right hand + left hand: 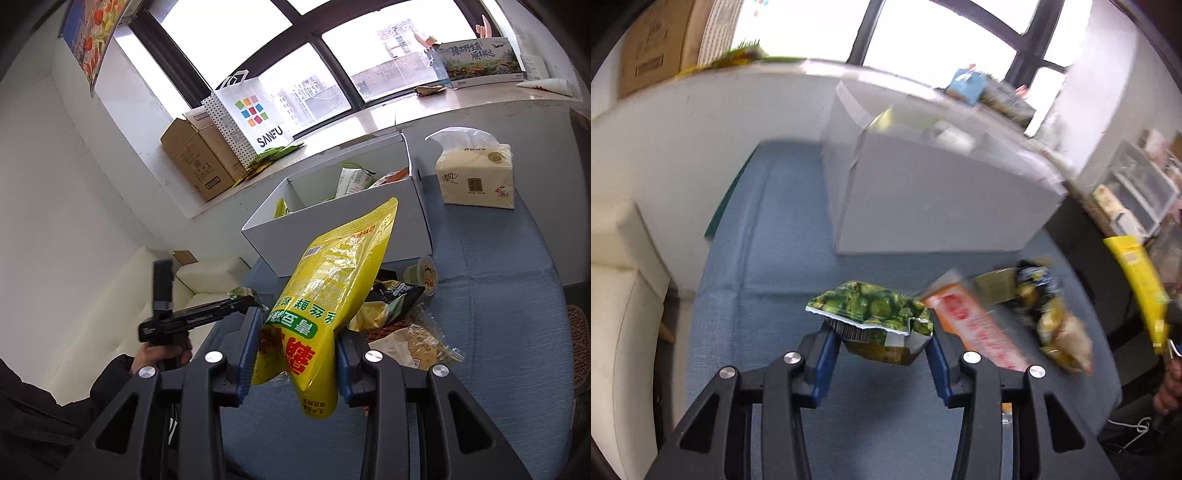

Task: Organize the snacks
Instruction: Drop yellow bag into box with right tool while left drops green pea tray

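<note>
My left gripper (882, 343) is shut on a small green snack packet (875, 317) and holds it above the blue tablecloth, in front of the white box (942, 195). My right gripper (297, 350) is shut on a big yellow snack bag (328, 295) and holds it upright in front of the white box (332, 229), which has several snack packets inside. The yellow bag also shows in the left wrist view (1137, 277). The left gripper body shows in the right wrist view (199, 314).
Loose snacks lie on the blue cloth: an orange packet (975, 328), a dark and yellow chips bag (1049, 314), a jelly cup (424, 277). A tissue pack (476, 177) stands right of the box. Cardboard boxes (199, 155) and a white bag (251, 114) sit on the windowsill.
</note>
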Action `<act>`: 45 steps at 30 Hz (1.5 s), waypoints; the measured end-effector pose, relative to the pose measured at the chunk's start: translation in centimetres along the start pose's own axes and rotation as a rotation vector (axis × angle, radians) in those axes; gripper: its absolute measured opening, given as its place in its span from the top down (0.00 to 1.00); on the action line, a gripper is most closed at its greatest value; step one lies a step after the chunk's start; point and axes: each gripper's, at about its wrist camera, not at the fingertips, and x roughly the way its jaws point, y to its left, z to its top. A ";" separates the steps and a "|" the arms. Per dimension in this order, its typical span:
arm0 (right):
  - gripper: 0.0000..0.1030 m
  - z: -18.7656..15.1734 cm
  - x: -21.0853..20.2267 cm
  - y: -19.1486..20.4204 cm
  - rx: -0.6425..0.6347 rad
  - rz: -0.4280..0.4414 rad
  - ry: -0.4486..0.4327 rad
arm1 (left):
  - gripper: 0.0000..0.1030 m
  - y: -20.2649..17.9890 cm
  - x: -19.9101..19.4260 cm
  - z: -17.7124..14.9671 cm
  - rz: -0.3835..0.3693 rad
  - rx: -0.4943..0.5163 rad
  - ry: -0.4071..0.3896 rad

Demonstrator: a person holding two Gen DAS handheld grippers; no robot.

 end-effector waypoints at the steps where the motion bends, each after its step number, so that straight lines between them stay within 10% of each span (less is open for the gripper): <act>1: 0.62 0.0 0.1 0.0 0.001 -0.002 0.000 | 0.53 -0.6 -0.9 0.3 -0.016 0.008 -0.020; 17: 0.62 12.4 3.0 3.2 -0.141 0.006 -0.112 | 0.53 -7.6 -6.3 13.6 -0.118 0.177 -0.261; 30: 0.62 22.1 15.3 2.4 -0.191 -0.200 0.046 | 0.53 -7.3 4.2 21.4 0.023 0.181 -0.126; 33: 0.56 22.0 16.7 0.4 -0.127 -0.238 0.079 | 0.45 -6.7 5.8 21.3 0.074 0.175 -0.070; 34: 0.37 22.1 16.7 -0.2 -0.091 -0.253 0.065 | 0.34 -6.4 6.1 21.0 0.082 0.154 -0.054; 35: 0.20 22.2 16.4 -1.0 -0.046 -0.247 0.052 | 0.03 -6.0 6.6 20.9 0.080 0.129 -0.031; 36: 0.00 22.2 16.1 -1.5 -0.009 -0.231 0.031 | 0.00 -5.7 6.7 20.6 0.068 0.119 -0.024; 45: 0.00 21.8 14.2 0.2 -0.080 -0.287 -0.021 | 0.00 -7.0 5.4 19.8 0.057 0.158 -0.040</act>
